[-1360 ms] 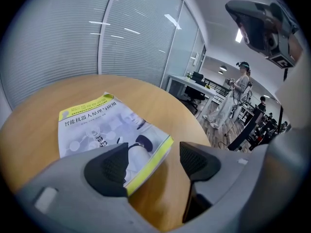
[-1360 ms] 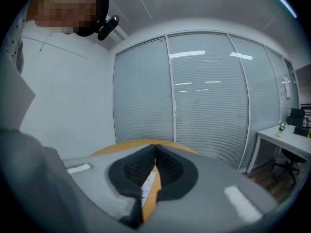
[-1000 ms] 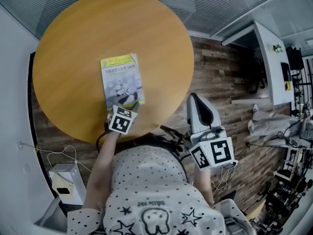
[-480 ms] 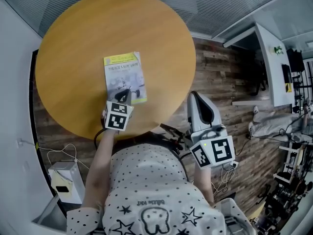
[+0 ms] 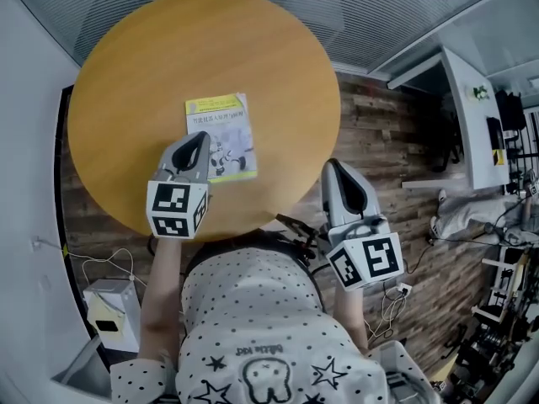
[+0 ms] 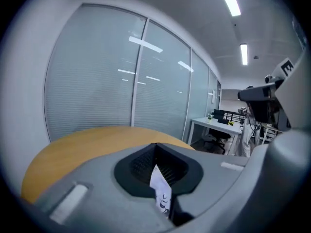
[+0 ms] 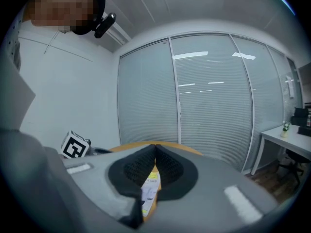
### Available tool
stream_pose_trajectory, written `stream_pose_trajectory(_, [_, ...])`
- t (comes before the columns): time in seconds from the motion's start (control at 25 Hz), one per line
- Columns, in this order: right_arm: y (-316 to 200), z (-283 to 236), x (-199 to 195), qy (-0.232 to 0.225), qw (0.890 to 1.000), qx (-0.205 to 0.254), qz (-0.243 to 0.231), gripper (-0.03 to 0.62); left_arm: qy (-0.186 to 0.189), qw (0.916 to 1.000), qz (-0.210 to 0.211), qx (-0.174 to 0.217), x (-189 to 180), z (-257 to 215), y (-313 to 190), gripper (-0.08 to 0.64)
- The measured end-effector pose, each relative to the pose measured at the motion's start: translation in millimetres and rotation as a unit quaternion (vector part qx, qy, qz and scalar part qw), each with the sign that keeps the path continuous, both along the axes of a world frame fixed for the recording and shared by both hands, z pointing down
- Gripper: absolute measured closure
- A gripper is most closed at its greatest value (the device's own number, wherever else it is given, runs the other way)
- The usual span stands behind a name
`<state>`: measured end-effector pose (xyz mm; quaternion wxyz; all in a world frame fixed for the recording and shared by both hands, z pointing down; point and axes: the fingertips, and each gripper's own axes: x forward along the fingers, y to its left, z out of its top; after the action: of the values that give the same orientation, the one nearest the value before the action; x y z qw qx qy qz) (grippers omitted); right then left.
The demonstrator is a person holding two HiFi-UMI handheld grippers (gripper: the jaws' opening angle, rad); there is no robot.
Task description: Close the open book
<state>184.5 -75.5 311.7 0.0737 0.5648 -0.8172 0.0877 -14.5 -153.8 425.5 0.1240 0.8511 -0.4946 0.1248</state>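
The book [image 5: 227, 133], with its yellow-green and white cover facing up, lies closed and flat on the round wooden table [image 5: 168, 49]. My left gripper [image 5: 195, 137] hangs in the air above the book's left edge, shut and holding nothing. In the left gripper view the jaw tips [image 6: 155, 144] meet, and a strip of the book [image 6: 160, 191] shows below them. My right gripper [image 5: 334, 168] is shut and empty, just off the table's near right rim. In the right gripper view, the book [image 7: 149, 186] shows under its closed tips [image 7: 155, 147].
A white box [image 5: 105, 314] with cables sits on the wooden floor at the near left. A white desk [image 5: 467, 116] stands to the right. Glass walls with blinds [image 6: 112, 81] lie beyond the table. The person's dotted shirt [image 5: 269, 326] fills the near side.
My left gripper has lifted off the book's near edge and risen, drifting left. The book stays closed on the table. The right gripper has not moved.
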Motion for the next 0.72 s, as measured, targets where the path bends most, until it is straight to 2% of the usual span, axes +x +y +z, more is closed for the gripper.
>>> stream_pose_trajectory(0.2, [0.6,-2.3,-5.6,-0.004,1.0,0.009,-0.011,0.588,0.02,0.9973,-0.027,0.065,-26.0,-65.8,10.6,0.551])
stream_pose_trajectory(0.44, [0.9,-9.4,-11.7,-0.008,1.0,0.018,-0.022,0.588,0.066,0.9868,-0.057,0.137,-45.9,-146.1,37.4,0.551])
stream_pose_trajectory(0.56, [-1.0,-11.3,-15.4,-0.01,0.999,0.02,-0.027,0.588,0.065,0.9805,-0.077,0.168,-57.4,-170.8,48.5,0.551])
stream_pose_trajectory(0.72, [-2.9,-10.1,-22.7,-0.014,0.999,0.025,-0.029,0.588,0.06,0.9736,-0.102,0.195,-71.4,-180.3,60.6,0.551])
